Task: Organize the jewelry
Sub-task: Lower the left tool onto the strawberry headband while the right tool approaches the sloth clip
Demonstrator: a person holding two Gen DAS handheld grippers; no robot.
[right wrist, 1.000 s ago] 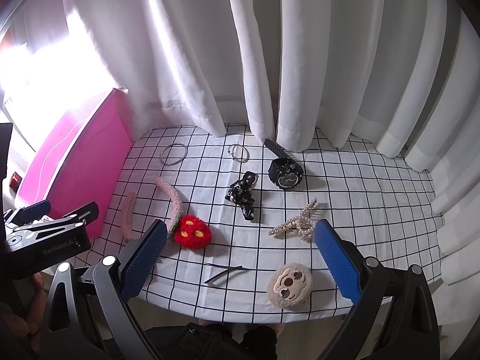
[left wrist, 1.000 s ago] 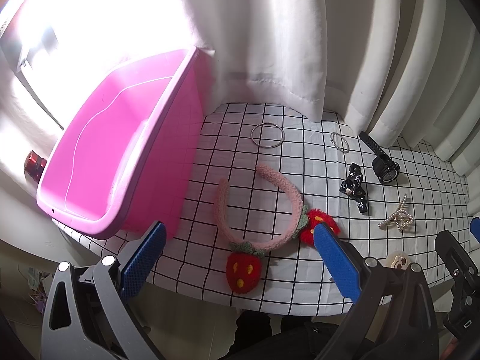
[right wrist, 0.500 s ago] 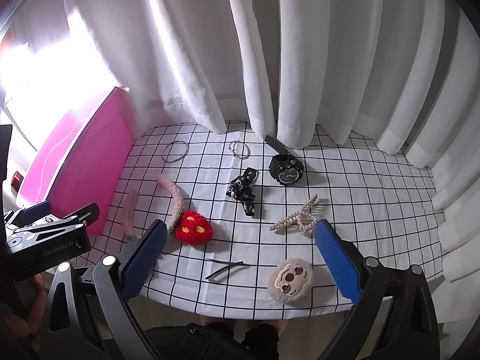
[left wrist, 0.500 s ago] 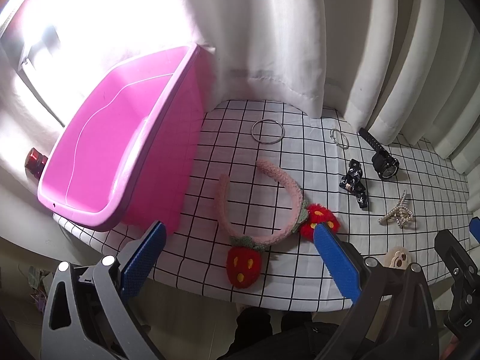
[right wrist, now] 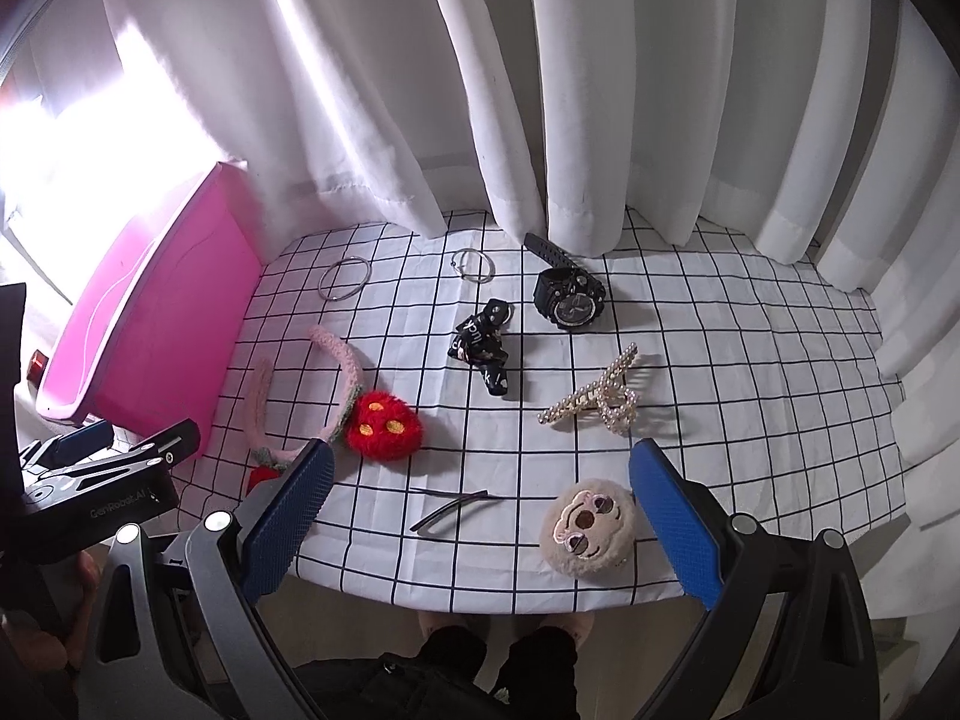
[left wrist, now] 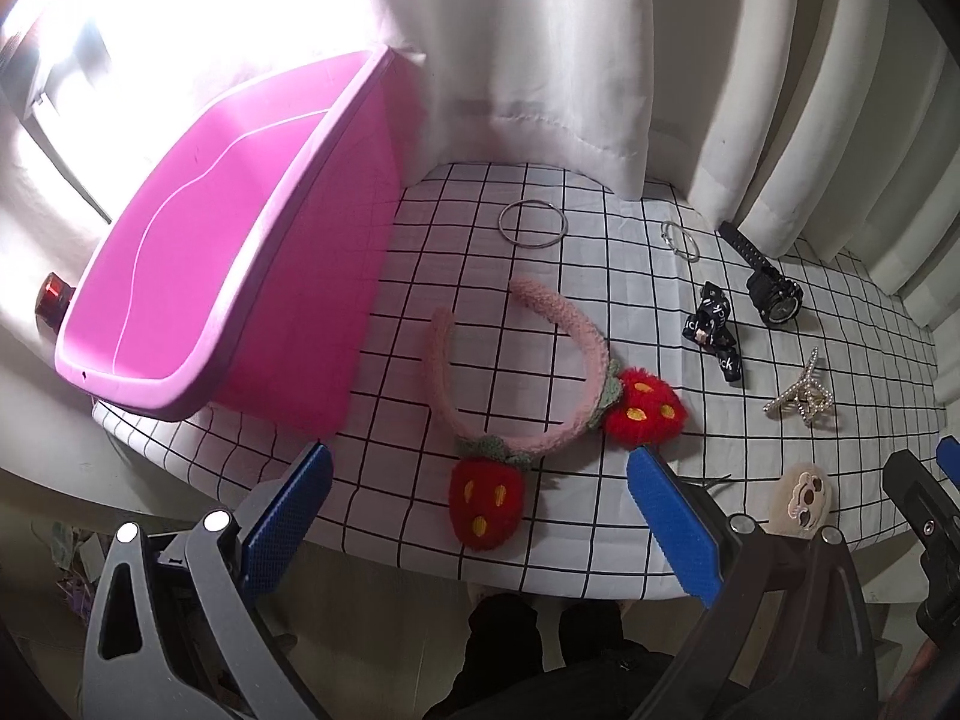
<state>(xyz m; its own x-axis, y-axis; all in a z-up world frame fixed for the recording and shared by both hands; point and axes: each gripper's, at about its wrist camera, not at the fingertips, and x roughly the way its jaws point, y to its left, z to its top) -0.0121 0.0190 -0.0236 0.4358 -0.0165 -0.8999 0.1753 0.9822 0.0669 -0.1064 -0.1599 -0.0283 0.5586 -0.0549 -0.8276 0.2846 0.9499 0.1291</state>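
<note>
A pink fuzzy headband with red strawberries lies on the checked cloth beside the pink bin. Further right lie a silver bangle, a small ring, a black watch, a black printed bow, a pearl claw clip, dark hairpins and a fluffy sloth clip. My left gripper is open and empty, above the table's front edge near the headband. My right gripper is open and empty, above the front edge near the hairpins.
White curtains hang close behind the table. The checked tablecloth ends at a front edge just under both grippers. A small red object sits left of the bin. The left gripper's body shows at the lower left of the right wrist view.
Both grippers have drawn back and up a little from the table, so the items look slightly smaller. Nothing on the table moved. Both stay open.
</note>
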